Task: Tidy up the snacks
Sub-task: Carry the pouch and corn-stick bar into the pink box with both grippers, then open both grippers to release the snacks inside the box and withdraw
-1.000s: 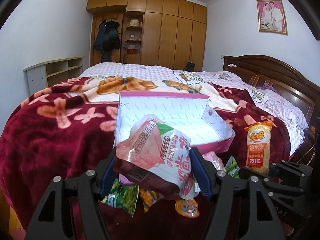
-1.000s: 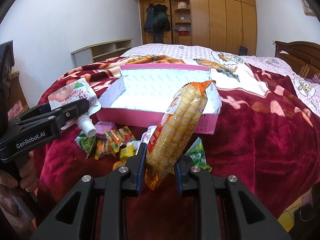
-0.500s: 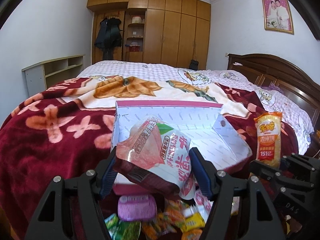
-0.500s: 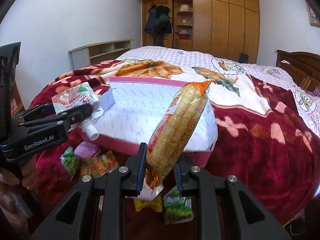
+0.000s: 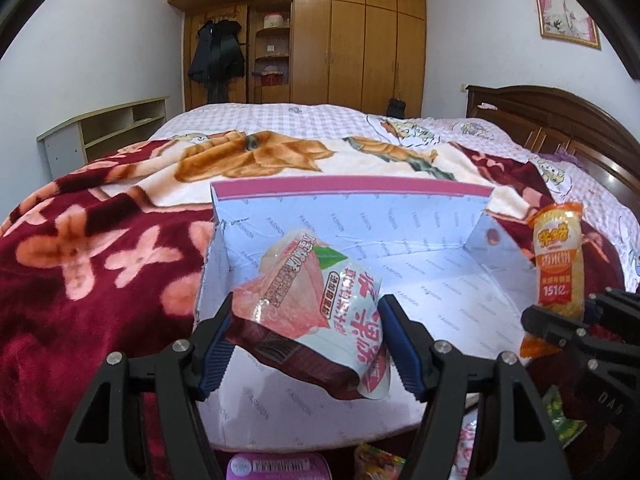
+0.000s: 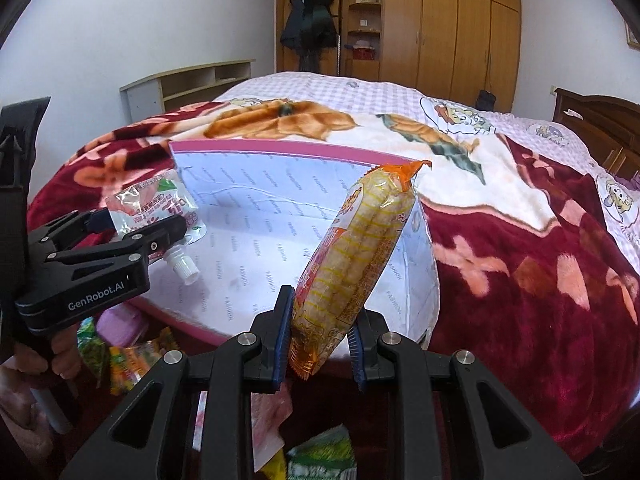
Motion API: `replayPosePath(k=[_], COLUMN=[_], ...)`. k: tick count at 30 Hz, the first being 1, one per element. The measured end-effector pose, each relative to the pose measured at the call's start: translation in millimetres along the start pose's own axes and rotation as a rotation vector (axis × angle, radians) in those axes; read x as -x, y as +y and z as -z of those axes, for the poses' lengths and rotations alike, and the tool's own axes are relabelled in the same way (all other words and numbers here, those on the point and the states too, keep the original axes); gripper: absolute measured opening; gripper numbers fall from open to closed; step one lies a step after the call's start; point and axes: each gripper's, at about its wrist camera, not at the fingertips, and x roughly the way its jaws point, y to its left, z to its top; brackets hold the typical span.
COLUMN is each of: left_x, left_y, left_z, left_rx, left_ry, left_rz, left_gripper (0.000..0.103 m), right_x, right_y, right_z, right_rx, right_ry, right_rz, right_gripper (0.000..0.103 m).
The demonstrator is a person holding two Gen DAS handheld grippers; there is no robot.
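Note:
My left gripper is shut on a pink peach drink pouch and holds it over the near left part of the open pink-rimmed box. In the right wrist view the pouch hangs with its white cap down, held by the left gripper. My right gripper is shut on a long yellow rice-cracker packet, held upright at the box's near right corner. The packet also shows in the left wrist view.
Loose snack packets lie on the red blanket in front of the box: a purple tub, green packets, orange candy. The bed's wooden headboard is at right, a low shelf at left.
Both grippers have moved forward and up with their snacks, from above the loose pile to over the box's near edge. The box now fills more of both views.

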Motion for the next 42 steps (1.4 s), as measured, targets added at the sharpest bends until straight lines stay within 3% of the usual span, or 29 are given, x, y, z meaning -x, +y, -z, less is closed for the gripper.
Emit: replayPosePath(k=[13,24,33,37,42], left_x=[-28.8,-33.3,-34.5,-34.0,-31.7], left_y=[6.8,3.1,1.4,-3.1,-2.2], left_z=[6.2,9.0,9.9,13.4,11.6], left_rx=[-0.006,-0.029,-0.039,-0.057,-0.045], left_ry=[0.052,0.061,0.066,0.079,0.091], left_rz=[-0.035,-0.037,-0.033,-0.010,0.003], left_gripper=[0.072,0.072,0.077,0.081,0.081], right_x=[-45.0,-57.2,-53.1,-47.7,-42.8], right_y=[-7.5,-6.6,-4.6,-1.8,-8.9], right_z=[-6.0,-8.9,-7.8,-7.1,-7.4], right_rx=[-0.010,-0.002,-0.006,0.001,-0.041], right_ry=[0.072,0.089,0.085,0.072,0.071], right_rz=[0.008,0.012,-0.012,-0.010,-0.023], right_gripper=[0.026,0.026,0.038,0.050,0.051])
